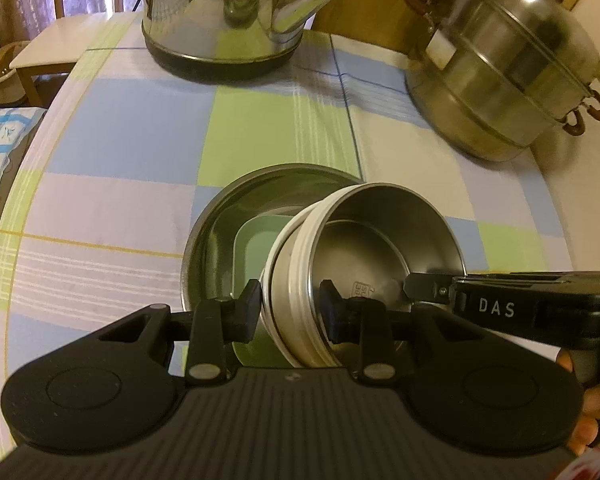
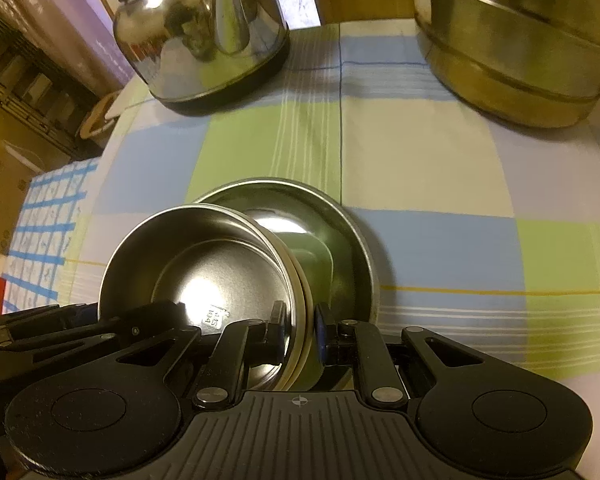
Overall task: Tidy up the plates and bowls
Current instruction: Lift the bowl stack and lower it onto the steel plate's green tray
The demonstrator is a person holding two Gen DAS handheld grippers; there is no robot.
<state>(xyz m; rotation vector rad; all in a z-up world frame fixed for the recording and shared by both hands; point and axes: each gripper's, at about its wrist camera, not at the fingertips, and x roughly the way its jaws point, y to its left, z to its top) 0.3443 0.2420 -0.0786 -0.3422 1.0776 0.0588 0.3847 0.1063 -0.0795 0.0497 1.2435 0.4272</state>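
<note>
1. A checked cloth in blue, green and white covered the table (image 1: 120, 140); a kettle (image 1: 228, 12) and a lidded steamer pot (image 1: 500, 76) stood at its far side.
2. The left tool (image 1: 290, 310) and right tool (image 2: 298, 334) each pinched opposite walls of the white-rimmed bowl (image 1: 364, 240), sharing its weight.
3. It hung tilted above the steel plate (image 1: 216, 236), which held a green dish (image 1: 256, 244), apparently for nesting.

On the worktop (image 1: 112, 140) with its checked cloth, a shiny kettle (image 1: 228, 12) stands at the far edge, a lidded steel steamer pot (image 1: 500, 72) right of the kettle, and a wooden chair (image 1: 48, 52) to its left.
</note>
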